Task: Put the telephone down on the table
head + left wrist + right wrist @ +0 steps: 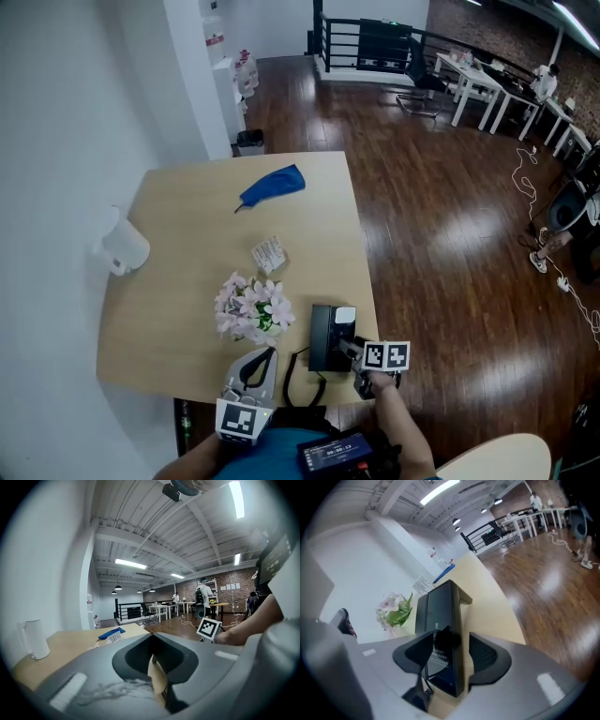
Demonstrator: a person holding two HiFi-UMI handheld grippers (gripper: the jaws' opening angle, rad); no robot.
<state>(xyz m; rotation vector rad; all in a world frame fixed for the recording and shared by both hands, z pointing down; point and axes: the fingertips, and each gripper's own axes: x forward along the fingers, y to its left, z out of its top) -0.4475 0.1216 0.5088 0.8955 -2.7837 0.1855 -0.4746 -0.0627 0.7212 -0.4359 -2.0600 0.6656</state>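
Note:
The black telephone (pixel 325 337) rests on the light wooden table (pixel 187 234) near its front right corner, its black cord (pixel 289 373) looping toward the front edge. My right gripper (pixel 350 350) reaches in from the right. In the right gripper view the telephone (pixel 440 613) stands between the jaws of the right gripper (pixel 451 639); a gap shows beside the right jaw, so it is open. My left gripper (pixel 260 353) hovers over the front edge, left of the phone. In the left gripper view the left gripper (pixel 151 635) has its tips meeting, with nothing between them.
A pink flower bunch (pixel 251 309) lies just left of the phone. Farther back are a small printed packet (pixel 269 253), a blue cloth (pixel 273 185) and a white jug (pixel 123 247) at the left edge. Dark wood floor (pixel 441 234) lies right of the table.

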